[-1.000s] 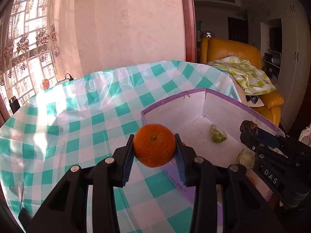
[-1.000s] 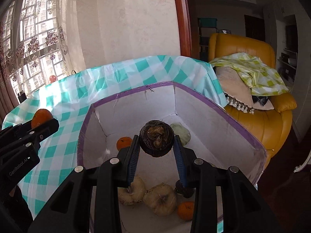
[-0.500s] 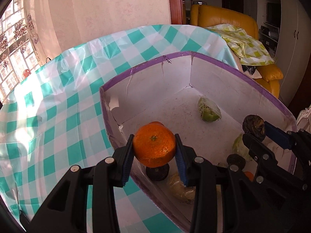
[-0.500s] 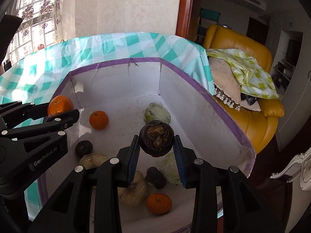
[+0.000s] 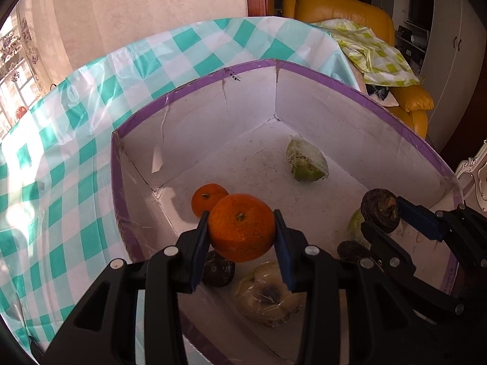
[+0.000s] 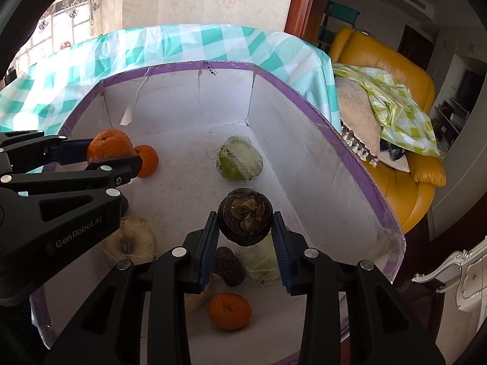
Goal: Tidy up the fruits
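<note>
My left gripper (image 5: 242, 231) is shut on an orange (image 5: 241, 227) and holds it over the near left part of a white box with a purple rim (image 5: 319, 74). It also shows in the right wrist view (image 6: 103, 153). My right gripper (image 6: 245, 230) is shut on a dark brown round fruit (image 6: 245, 217), held above the box's middle; it shows in the left wrist view (image 5: 381, 210). On the box floor lie another orange (image 5: 205, 198), a wrapped green fruit (image 5: 307, 160), a pale wrapped fruit (image 5: 268, 295), a dark fruit (image 5: 217, 270) and an orange (image 6: 229, 311).
The box (image 6: 322, 112) stands on a table with a teal and white checked cloth (image 5: 70, 140). A yellow armchair (image 6: 392, 97) with a green checked cloth stands beyond the table's right edge. A window with curtains is at the far left.
Both grippers have moved forward and down over the box with their fruits still held. The left gripper crossed from above the tablecloth to inside the box's rim.
</note>
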The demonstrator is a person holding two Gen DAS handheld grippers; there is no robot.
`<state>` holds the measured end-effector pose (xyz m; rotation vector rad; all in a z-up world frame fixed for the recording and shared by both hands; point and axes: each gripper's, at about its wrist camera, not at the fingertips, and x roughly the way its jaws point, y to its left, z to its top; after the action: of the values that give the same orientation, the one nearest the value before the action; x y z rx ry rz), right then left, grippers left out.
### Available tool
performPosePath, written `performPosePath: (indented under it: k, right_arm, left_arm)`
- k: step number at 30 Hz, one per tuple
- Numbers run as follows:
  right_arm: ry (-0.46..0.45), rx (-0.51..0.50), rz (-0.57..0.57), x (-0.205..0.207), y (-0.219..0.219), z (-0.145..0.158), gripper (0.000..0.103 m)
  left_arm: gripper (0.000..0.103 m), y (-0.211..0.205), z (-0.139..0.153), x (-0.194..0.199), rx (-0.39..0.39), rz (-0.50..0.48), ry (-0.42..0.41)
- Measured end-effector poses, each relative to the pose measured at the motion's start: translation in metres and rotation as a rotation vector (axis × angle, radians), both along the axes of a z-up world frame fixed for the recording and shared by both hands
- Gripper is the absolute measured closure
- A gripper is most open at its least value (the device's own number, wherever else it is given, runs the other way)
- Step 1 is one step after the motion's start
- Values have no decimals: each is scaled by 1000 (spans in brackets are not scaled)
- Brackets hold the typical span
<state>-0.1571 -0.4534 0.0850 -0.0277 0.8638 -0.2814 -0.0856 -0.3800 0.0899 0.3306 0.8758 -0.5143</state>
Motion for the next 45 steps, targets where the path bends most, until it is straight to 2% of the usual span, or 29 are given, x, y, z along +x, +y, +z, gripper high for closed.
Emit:
performPosePath:
  k: [3, 9, 10, 11, 12, 13, 16, 17, 18, 21, 25, 29, 35, 41, 45]
  right_arm:
    - [14, -1, 1, 3, -3, -1, 67]
    - [76, 4, 23, 14, -4, -5, 65]
    - [78, 6, 18, 14, -5, -4, 55]
    - [75, 3, 18, 14, -5, -2, 49]
    - [70, -3, 21, 14, -5, 0, 36]
    - [62, -7, 23, 13, -5, 2, 29]
    - [62, -18, 21, 12, -6, 5, 26]
    - [66, -25, 16, 13, -7, 5, 22]
    - [71, -27, 16, 13, -7, 5, 17]
    - [90, 38, 78, 13, -5, 2, 17]
    - [100, 79, 120, 6, -2, 2, 17]
    - [115, 153, 136, 1, -6, 2, 17]
    - [160, 91, 131, 5, 1, -4, 17]
    - [180, 73, 135, 8, 3, -9, 17]
    - [163, 89, 136, 2, 0, -5, 17]
  left_arm:
    - [64, -6, -5, 5, 18, -3, 32]
    - [62, -7, -9, 6, 88, -15, 30]
    - [53, -6, -9, 7, 82, -22, 36]
    - [37, -4, -7, 7, 73, -19, 37]
    - [28, -2, -3, 8, 60, -16, 25]
    - [17, 0, 1, 8, 44, -20, 8]
    - [8, 2, 10, 8, 28, -33, -34]
    - [3, 2, 12, 9, 22, -32, -36]
    - [2, 3, 14, 10, 15, -32, -36]
    - [2, 3, 14, 12, 10, -29, -16]
    - [2, -4, 0, 15, 84, -15, 28]
    - [2, -11, -9, 12, 122, -50, 35]
    - [2, -17, -18, 10, 175, -67, 21]
    - [2, -16, -15, 10, 160, -83, 38]
    - [2, -19, -2, 7, 118, -122, 65]
